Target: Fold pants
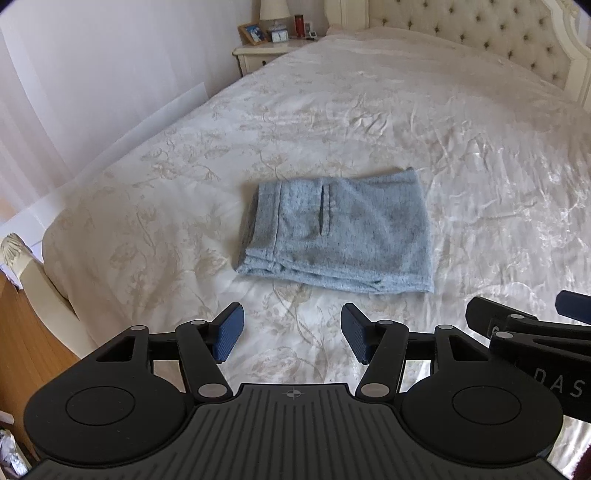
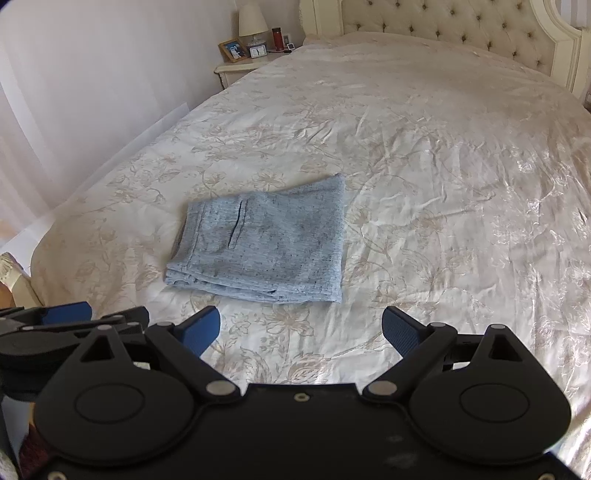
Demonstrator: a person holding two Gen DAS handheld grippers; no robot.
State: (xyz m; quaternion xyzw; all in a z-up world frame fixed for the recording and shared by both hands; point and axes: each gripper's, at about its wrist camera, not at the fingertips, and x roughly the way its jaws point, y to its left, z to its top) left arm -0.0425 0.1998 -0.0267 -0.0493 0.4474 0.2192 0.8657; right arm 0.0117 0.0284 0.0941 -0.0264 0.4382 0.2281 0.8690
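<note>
A: Entry. Pants (image 1: 334,234) lie on the bed (image 1: 443,155), folded into a compact, roughly rectangular stack. Light blue-grey knit. A pocket slit runs down the top layer, nearer the left side. Layered edges show along the near side and left end.

B: Position relative to the claws?

A: Ahead of both, apart from them. In the left wrist view the pants sit just beyond the left claw (image 1: 291,334), slightly right of centre. In the right wrist view they sit beyond the right claw (image 2: 301,332), left of centre. Bare cover lies between the fingertips and the near edge of the stack in both views.

B: Claw states?

A: Left claw: spread, blue pads facing each other across a clear gap, nothing between them. Right claw: spread too, gap wider, also holding nothing. Both hang above the cover near the foot of the bed.

B: The two claws relative to each other?

A: Side by side, close. Each one shows at the edge of the other's view: the right claw at the far right in the left wrist view, the left claw at the far left in the right wrist view.

B: Surroundings?

A: Cream floral cover, wrinkled, mostly on the right half. Tufted headboard (image 2: 443,33) at the far end. Nightstand (image 1: 258,55) at the far left corner, carrying a lamp (image 1: 273,11), a framed photo (image 2: 233,50), a small clock (image 2: 258,51) and a red cylinder (image 1: 299,25). Pale curtain (image 1: 92,92) along the left wall.
</note>
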